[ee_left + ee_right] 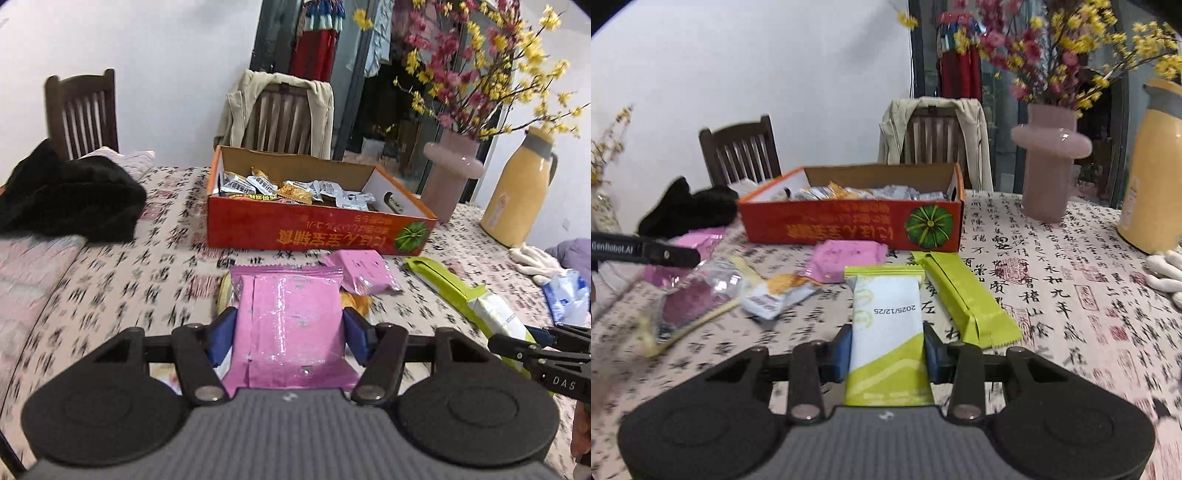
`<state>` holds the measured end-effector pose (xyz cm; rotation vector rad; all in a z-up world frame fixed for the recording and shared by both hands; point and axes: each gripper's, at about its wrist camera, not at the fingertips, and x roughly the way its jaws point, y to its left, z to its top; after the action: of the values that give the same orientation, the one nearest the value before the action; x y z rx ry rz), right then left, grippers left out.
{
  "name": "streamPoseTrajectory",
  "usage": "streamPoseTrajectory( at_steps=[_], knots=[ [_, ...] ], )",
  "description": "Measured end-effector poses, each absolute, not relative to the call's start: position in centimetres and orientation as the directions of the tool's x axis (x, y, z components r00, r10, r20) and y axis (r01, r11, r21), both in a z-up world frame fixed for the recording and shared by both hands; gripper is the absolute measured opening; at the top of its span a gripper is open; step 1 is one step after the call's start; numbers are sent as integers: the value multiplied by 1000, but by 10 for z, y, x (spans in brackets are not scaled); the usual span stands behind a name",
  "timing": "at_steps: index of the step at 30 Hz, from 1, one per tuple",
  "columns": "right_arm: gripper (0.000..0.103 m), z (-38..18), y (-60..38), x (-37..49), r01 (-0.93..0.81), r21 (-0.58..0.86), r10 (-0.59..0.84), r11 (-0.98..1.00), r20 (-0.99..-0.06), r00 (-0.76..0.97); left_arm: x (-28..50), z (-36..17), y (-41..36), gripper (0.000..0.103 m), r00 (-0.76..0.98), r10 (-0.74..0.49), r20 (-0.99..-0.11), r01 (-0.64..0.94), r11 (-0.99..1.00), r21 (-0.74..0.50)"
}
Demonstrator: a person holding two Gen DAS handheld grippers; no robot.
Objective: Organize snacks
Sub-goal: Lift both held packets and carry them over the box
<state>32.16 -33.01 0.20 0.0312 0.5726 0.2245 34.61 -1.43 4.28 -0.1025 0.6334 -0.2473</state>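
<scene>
One orange box (317,236) of small wrapped snacks on the bench, beyond both sets of fingers. Left gripper (290,332) clamped partway on a pink packet (291,325), pressed between blue fingers (221,341). Right gripper (888,350) likewise, narrower, pinching a green-and-white bar (886,332); second green bar (964,299) just right of it.

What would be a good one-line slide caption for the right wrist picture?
Right hand-held gripper clamps a green-and-white snack bar before an orange snack box.
</scene>
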Motion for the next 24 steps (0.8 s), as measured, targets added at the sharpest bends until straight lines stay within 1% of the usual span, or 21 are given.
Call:
streamPoseTrajectory(
  at_steps=[6,12,18,24],
  knots=[
    [37,18,-329,274,-213,114,241,971,-500,832,295,48,-7,62,781,-264,-566,185,963,-195],
    [37,23,-331,250,-214,139,255,967,-479,840,269,48,-4,62,773,-278,-570,170,957,-236],
    [37,27,-334,247,-212,141,254,967,-467,847,270,56,-10,62,784,-280,-554,180,957,-229],
    [38,36,-335,279,-219,118,248,969,-460,852,306,64,-23,62,785,-294,-545,196,953,-232]
  ],
)
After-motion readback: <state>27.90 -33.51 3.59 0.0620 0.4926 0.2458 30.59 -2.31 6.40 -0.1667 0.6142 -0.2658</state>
